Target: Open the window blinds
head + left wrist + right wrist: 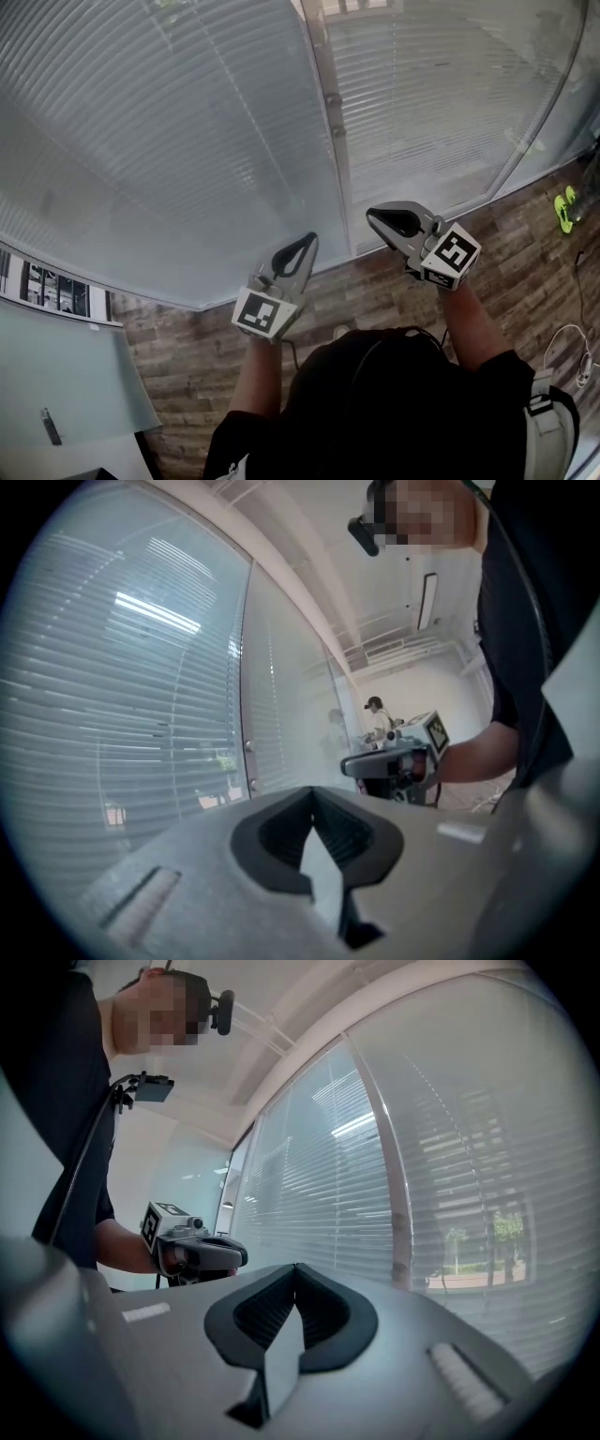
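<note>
Closed horizontal window blinds (187,141) hang behind glass panes, split by a vertical frame post (330,112). In the head view my left gripper (309,240) is held level in front of the left pane, jaws together and nothing between them. My right gripper (372,216) is just right of the post, also shut and empty. Neither touches the glass. The left gripper view shows its own closed jaws (313,794), the blinds (122,696) at left and the right gripper (394,761) beyond. The right gripper view shows its closed jaws (295,1269), the blinds (450,1176) and the left gripper (202,1252).
Wood-pattern floor (356,291) runs along the foot of the window. Green shoes (565,208) and a white cable (567,342) lie at the right. A pale glass panel (66,375) stands at the lower left. A person (375,714) stands far off in the room.
</note>
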The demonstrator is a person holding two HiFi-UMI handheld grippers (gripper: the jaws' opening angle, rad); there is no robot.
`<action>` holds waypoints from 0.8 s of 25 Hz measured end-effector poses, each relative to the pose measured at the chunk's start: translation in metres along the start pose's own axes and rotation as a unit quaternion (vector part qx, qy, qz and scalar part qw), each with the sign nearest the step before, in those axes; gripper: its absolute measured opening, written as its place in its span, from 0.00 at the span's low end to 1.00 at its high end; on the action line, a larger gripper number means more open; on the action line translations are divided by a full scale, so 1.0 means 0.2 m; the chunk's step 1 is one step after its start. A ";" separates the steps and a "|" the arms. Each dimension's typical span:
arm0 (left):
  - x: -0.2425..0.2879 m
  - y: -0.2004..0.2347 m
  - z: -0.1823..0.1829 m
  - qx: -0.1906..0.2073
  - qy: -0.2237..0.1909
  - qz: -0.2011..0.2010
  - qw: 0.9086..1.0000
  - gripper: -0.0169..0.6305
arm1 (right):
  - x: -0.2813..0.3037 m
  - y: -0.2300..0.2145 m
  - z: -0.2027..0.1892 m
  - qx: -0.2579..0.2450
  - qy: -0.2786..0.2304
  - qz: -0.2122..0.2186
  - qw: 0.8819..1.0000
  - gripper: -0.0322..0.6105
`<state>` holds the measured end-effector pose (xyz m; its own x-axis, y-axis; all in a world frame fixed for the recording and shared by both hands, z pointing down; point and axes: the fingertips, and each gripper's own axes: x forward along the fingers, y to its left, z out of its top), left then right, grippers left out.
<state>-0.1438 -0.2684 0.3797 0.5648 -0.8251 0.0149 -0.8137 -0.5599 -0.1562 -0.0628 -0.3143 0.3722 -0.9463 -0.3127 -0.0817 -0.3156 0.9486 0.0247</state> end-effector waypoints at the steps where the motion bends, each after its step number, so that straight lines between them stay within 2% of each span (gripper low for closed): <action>1: 0.01 0.02 -0.01 -0.001 0.000 -0.004 1.000 0.03 | 0.02 0.00 0.01 -0.003 -0.002 -0.001 1.000 0.06; 7: 0.04 0.10 -0.04 -0.003 -0.003 -0.027 1.000 0.03 | 0.09 -0.07 0.01 -0.009 0.001 -0.026 1.000 0.06; 12: 0.02 0.22 -0.10 0.014 -0.025 -0.029 0.999 0.03 | 0.18 -0.09 -0.03 -0.023 0.009 -0.026 0.999 0.06; 17: 0.01 0.32 -0.11 -0.010 -0.012 -0.034 0.999 0.03 | 0.30 -0.11 -0.03 -0.012 0.007 -0.034 0.999 0.06; 20: 0.01 0.38 -0.13 -0.008 -0.027 -0.030 0.999 0.03 | 0.35 -0.11 -0.03 -0.013 0.010 -0.034 0.999 0.06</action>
<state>-0.2075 -0.3138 0.3935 0.6189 -0.7849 -0.0292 -0.7800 -0.6099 -0.1398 -0.1234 -0.3571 0.3720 -0.9240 -0.3770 -0.0641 -0.3801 0.9238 0.0457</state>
